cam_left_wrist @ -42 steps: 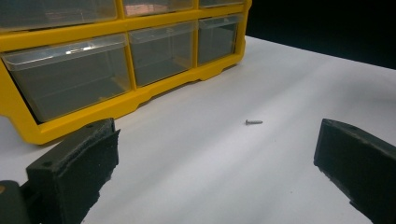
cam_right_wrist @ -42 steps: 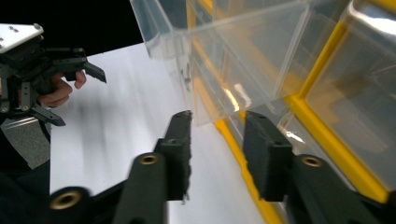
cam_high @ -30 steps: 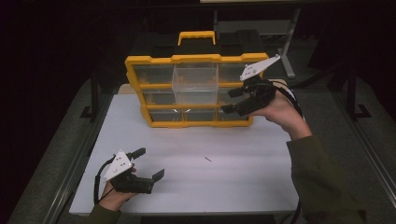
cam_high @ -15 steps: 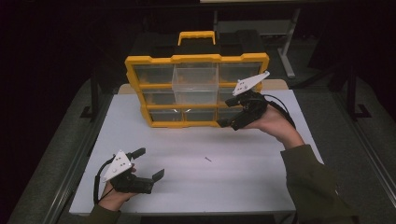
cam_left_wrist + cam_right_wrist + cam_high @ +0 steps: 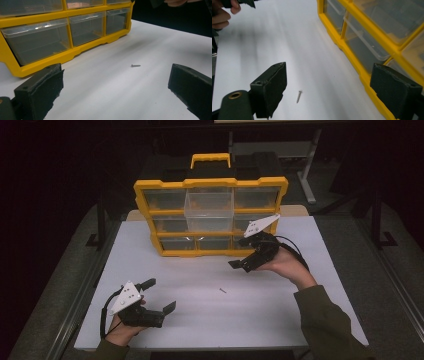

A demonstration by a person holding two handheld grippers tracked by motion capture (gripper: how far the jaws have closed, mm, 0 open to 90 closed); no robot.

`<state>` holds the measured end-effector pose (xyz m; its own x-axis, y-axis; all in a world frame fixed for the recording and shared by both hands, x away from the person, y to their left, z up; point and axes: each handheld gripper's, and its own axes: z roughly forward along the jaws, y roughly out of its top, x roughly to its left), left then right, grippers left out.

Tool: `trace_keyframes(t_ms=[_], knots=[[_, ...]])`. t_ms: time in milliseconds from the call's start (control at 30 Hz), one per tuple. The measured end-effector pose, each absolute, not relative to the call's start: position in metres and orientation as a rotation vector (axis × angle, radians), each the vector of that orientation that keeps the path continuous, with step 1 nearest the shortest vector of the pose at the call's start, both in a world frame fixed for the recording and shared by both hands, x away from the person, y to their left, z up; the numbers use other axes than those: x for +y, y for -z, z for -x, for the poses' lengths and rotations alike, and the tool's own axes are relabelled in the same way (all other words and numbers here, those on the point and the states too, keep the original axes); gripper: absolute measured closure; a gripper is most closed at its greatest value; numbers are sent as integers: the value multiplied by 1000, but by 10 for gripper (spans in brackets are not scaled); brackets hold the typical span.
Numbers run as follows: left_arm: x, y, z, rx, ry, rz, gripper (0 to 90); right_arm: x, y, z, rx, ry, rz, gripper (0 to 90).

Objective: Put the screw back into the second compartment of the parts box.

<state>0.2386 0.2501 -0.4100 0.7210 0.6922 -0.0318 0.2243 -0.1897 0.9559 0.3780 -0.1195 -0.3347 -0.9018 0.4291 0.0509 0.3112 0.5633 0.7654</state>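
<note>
A small screw [image 5: 222,290] lies on the white table [image 5: 300,320], between the two grippers. In the left gripper view the screw [image 5: 135,65] is ahead of the wide-apart pads; in the right gripper view the screw [image 5: 299,96] lies near the left pad. My left gripper [image 5: 161,295] rests open at the front left, empty. My right gripper [image 5: 241,254] hovers low in front of the yellow organizer [image 5: 210,183], lower right corner. Its jaws have just been opening and hold nothing. Left gripper [image 5: 115,72] and right gripper [image 5: 329,72] both stand open.
The organizer [image 5: 62,53] has clear plastic drawers; one middle drawer [image 5: 207,205] sticks out. Its yellow frame [image 5: 352,52] runs close along the right jaw. A sleeve [image 5: 325,320] lies over the table's right front. Dark floor surrounds the table.
The right hand has come down from the organizer's upper right corner to just above the table, a little toward the screw. The left hand has stayed put.
</note>
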Motion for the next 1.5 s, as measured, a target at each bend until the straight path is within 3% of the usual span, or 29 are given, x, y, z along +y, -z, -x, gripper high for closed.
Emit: trace_keyframes(t_ms=[833,967,1500], knots=[[251,410,-238,720,-501,-1751,0,-91,402,-369,2759,-1234,-625,166],[251,410,-238,722,-499,-1748,0,-86,411,-368,2789,-1215,-605,222],[250,410,-237,725,-493,-1750,0,-76,434,-367,2890,-1104,-546,585]])
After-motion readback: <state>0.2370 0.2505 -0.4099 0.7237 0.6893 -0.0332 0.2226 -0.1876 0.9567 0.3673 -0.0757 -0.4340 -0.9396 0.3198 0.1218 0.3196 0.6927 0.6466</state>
